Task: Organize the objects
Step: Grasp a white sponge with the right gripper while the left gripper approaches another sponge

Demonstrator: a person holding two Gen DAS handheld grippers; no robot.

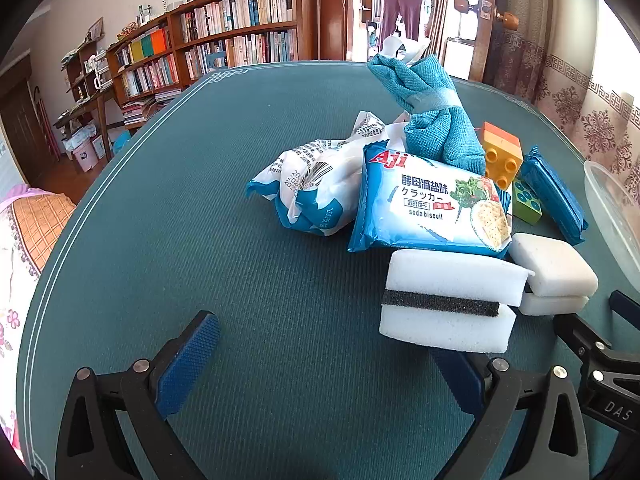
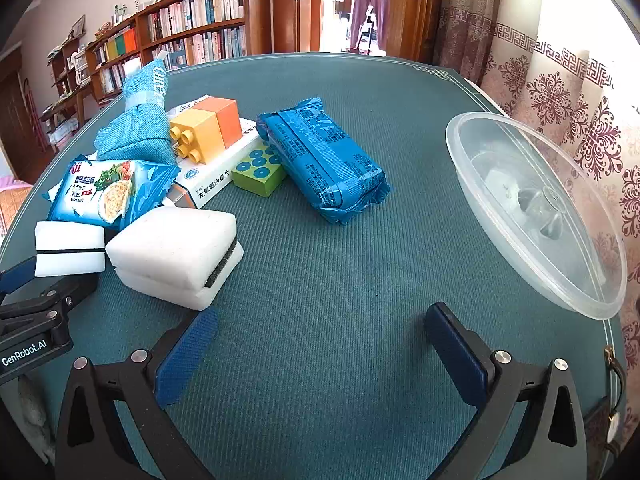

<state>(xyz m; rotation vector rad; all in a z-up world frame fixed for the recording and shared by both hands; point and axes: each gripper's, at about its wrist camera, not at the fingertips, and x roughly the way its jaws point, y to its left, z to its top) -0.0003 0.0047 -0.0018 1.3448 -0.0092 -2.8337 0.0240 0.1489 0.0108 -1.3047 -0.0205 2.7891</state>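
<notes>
A pile of things lies on the green table mat: a soda biscuit pack, a white and blue bag, a teal cloth, a yellow and orange brick and two white sponges. My left gripper is open over bare mat, its right finger partly hidden behind the near sponge. My right gripper is open too, with nothing between its fingers. Its left finger is just in front of a sponge. A blue biscuit pack lies ahead of it.
A clear plastic bowl sits tilted at the table's right edge, by the curtain. A green block and a white medicine box lie beside the blue pack. Bookshelves stand beyond the table. Bare mat spreads to the left in the left wrist view.
</notes>
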